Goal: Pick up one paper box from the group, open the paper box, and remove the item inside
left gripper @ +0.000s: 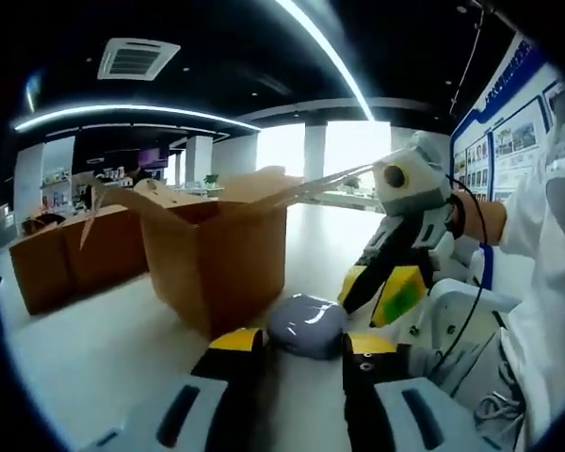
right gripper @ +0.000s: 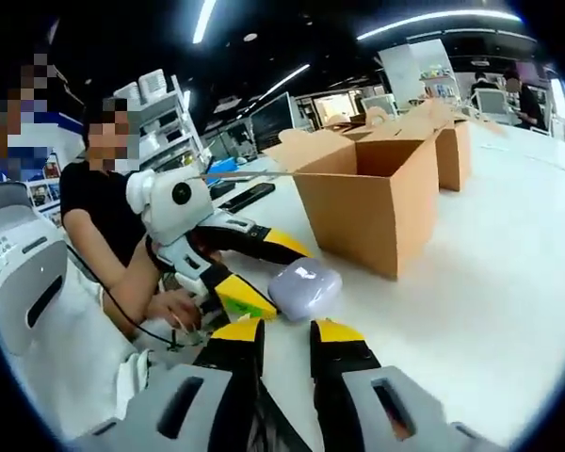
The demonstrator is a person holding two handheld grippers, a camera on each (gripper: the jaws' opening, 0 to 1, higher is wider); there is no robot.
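Note:
A rounded grey item (left gripper: 306, 325) in clear wrap lies on the white table, just in front of an open brown paper box (left gripper: 217, 254). My left gripper (left gripper: 304, 347) has its jaws on either side of the item's near end, and both tips seem to touch it. In the right gripper view the item (right gripper: 304, 282) sits between the left gripper's (right gripper: 287, 282) yellow-and-black tips. My right gripper (right gripper: 287, 331) is a little nearer than the item, its jaws slightly apart with nothing between them. It also enters the left gripper view as the right gripper (left gripper: 381, 287). The opened box (right gripper: 377, 198) has its flaps up.
More brown boxes (left gripper: 66, 254) stand on the table behind the opened one, seen in the right gripper view as another box (right gripper: 452, 141). A person in a black top (right gripper: 99, 212) sits at the table edge, hand (right gripper: 174, 306) resting near the left gripper. White tabletop (right gripper: 471, 311) spreads out to the right.

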